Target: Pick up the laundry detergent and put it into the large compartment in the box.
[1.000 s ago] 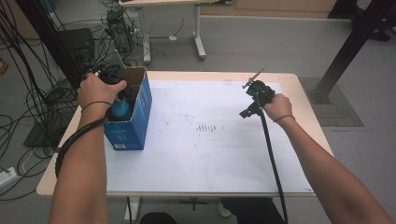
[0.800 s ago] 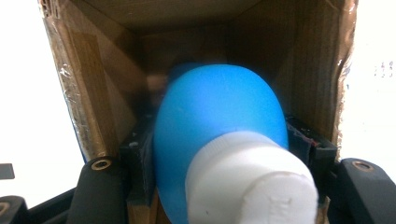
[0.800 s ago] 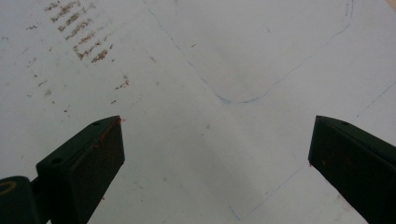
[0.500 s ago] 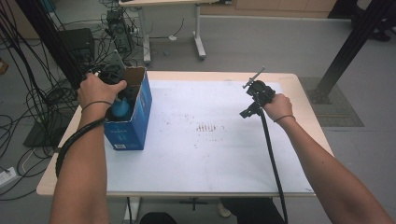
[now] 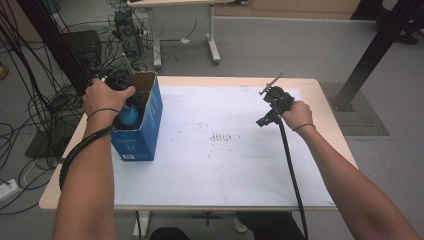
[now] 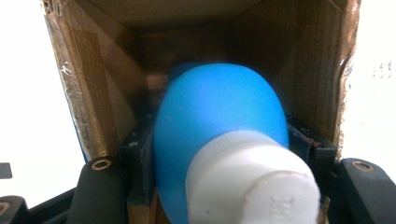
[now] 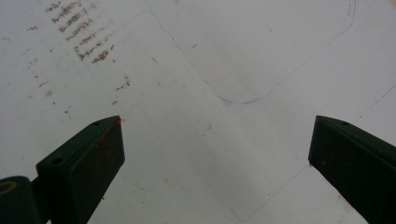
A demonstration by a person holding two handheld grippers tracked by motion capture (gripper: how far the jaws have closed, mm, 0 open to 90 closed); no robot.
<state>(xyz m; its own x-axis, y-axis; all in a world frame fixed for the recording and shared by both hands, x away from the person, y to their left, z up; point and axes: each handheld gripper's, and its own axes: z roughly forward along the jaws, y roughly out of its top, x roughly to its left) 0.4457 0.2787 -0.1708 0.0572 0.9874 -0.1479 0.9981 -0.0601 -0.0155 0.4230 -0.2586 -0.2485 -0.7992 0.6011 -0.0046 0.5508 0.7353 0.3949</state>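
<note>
A blue cardboard box (image 5: 145, 131) stands open-topped at the table's left side. My left gripper (image 5: 131, 106) reaches down into it under the person's hand. In the left gripper view my left gripper (image 6: 222, 149) is shut on a round blue bottle (image 6: 219, 112) with a white cap (image 6: 247, 182), the jaws pressing its two sides between the box's brown inner walls (image 6: 93, 93). The bottle's blue top (image 5: 128, 116) shows in the box's mouth. Over at the right my right gripper (image 5: 265, 119) hangs over the white sheet (image 5: 225, 170). Its jaws stand wide open (image 7: 217, 121) with nothing between them.
The white sheet covers most of the wooden table (image 5: 327, 107) and bears small brown marks (image 5: 222, 136) near its middle. The right gripper's cable (image 5: 290, 165) trails back along the forearm. Cables (image 5: 30, 110) crowd the floor at the left; another table's leg (image 5: 214, 35) stands behind.
</note>
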